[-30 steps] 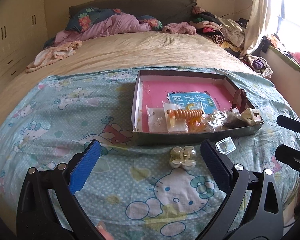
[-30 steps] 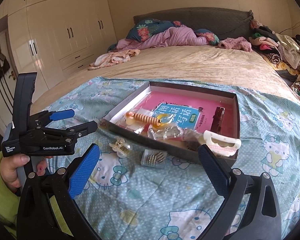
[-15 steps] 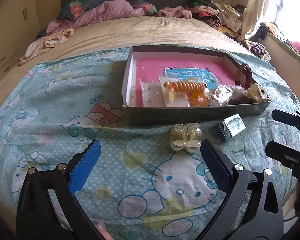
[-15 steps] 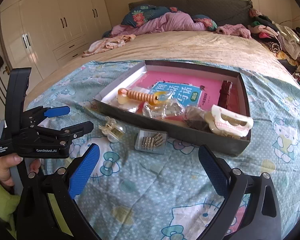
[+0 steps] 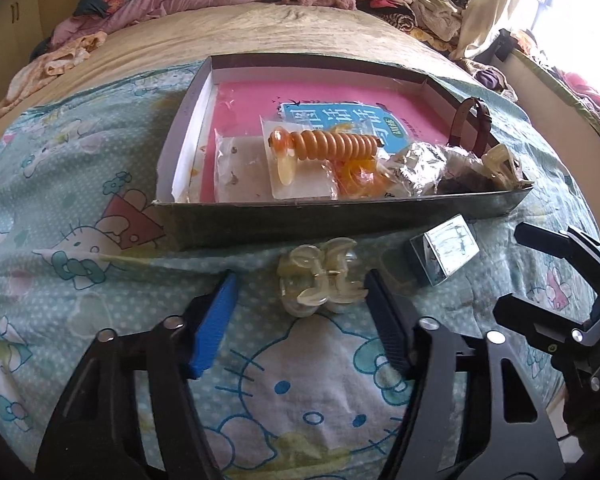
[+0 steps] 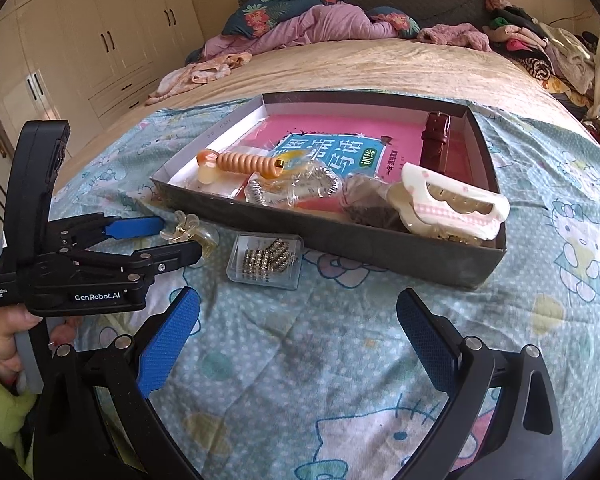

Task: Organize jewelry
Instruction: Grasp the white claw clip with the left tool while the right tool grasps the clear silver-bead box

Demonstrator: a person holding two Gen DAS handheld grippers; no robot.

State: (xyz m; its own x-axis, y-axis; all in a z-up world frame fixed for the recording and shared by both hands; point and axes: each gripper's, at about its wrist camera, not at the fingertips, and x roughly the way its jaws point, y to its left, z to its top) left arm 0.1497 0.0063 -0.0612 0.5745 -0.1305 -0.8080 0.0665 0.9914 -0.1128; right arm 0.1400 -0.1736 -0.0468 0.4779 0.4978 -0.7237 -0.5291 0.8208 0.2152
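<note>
Blue rubber pads on my left gripper (image 5: 300,312) have just been closing, and they now stand narrow around the clear hair clip (image 5: 320,276) on the bed's blanket (image 5: 80,312): the right pad looks to touch the clip's edge, the left pad is still apart from it, so I would not call it gripped yet. The clip lies just in front of the box (image 5: 284,216), near its front wall. It should be light, hard and slick, with thin curved teeth that could snap or spring out sideways; I judge the safest hold is across the hinged middle, not on the prongs. Just to its right sits a small clear case (image 6: 266,258) of sparkly pieces, rigid and smooth, best taken by its flat sides. My right gripper (image 6: 296,344) hovers wide and empty above the blanket short of that case. Inside the box are an orange coil hair tie (image 5: 332,146), a brown strap (image 6: 436,136) and a big white claw clip (image 6: 456,204). Compared with a second ago, both grippers are lower and closer to the blanket, and the left one has gone from wide to narrow.
</note>
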